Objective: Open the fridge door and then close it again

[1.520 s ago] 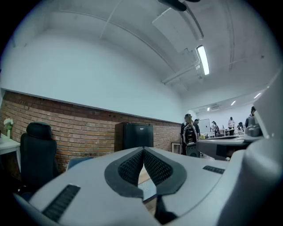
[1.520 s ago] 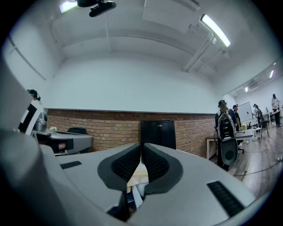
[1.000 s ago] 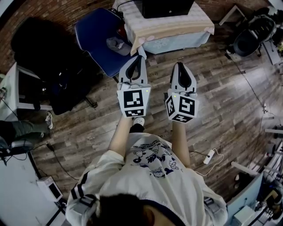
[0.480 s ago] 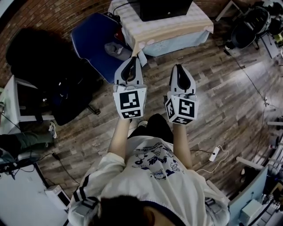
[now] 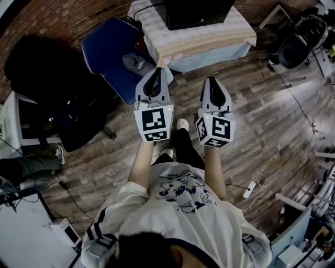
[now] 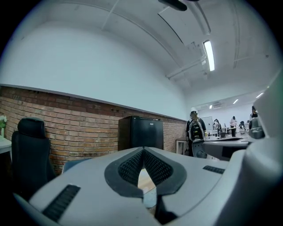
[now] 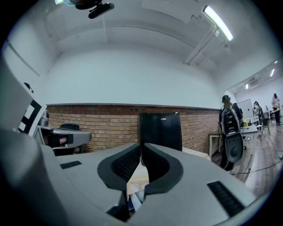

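There is one fridge (image 5: 199, 11), a small black one with its door shut flat. It stands on one surface (image 5: 209, 39) draped in a pale cloth (image 5: 180, 44), straight ahead of both tools and well apart from them. In the left gripper view the fridge (image 6: 140, 131) shows just above the tips, and in the right gripper view it (image 7: 160, 129) also sits right over the tips, backed by a brick wall (image 7: 104, 123).

Two tools are held out level, side by side, over the wooden floor (image 5: 261, 120). The left tool (image 5: 155, 73) is closed, its two pads meeting at the tip with nothing between them (image 6: 143, 151). The right tool (image 5: 212, 81) is closed and empty as well (image 7: 141, 145). Each carries one marker cube, two in all (image 5: 154, 120) (image 5: 214, 130).

Two chairs stand to the left. One blue chair (image 5: 107, 44) is just ahead of the left tool and beside the surface, with one grey cap (image 5: 135, 62) lying on its seat. One black chair (image 5: 47, 68) is further off to that tool's left. One white power strip (image 5: 248, 189) lies on the floor behind and to the right of the right tool. Off to the right of the fridge, one person with a backpack (image 7: 230, 121) stands near the wall.
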